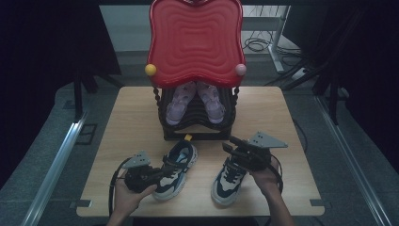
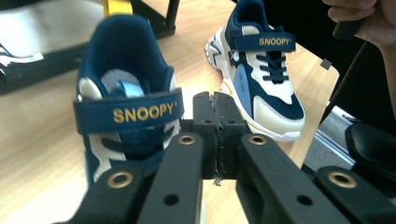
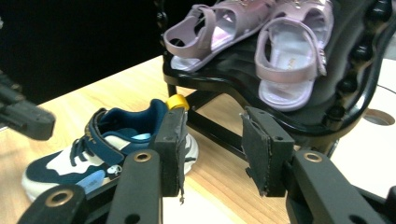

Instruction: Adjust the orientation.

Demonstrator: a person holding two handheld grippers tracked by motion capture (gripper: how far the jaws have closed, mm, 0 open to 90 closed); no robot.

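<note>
Two navy and white sneakers with "SNOOPY" straps stand on the wooden table (image 1: 131, 117), toes toward me: the left sneaker (image 1: 178, 168) (image 2: 126, 112) (image 3: 109, 142) and the right sneaker (image 1: 228, 181) (image 2: 261, 79). My left gripper (image 1: 167, 163) (image 2: 215, 106) is shut with nothing between its pads, low over the left sneaker's front and just right of its strap. Above the right sneaker, my right gripper (image 1: 229, 144) (image 3: 212, 144) hovers open and empty, pointing at the rack.
A black shoe rack (image 1: 197, 128) (image 3: 233, 70) stands at the table's far middle under a red wavy top shelf (image 1: 195, 42). Two pink sandals (image 1: 193, 101) (image 3: 252, 42) lie on its black shelf. A yellow tag (image 1: 188, 137) (image 3: 176, 101) hangs at its front.
</note>
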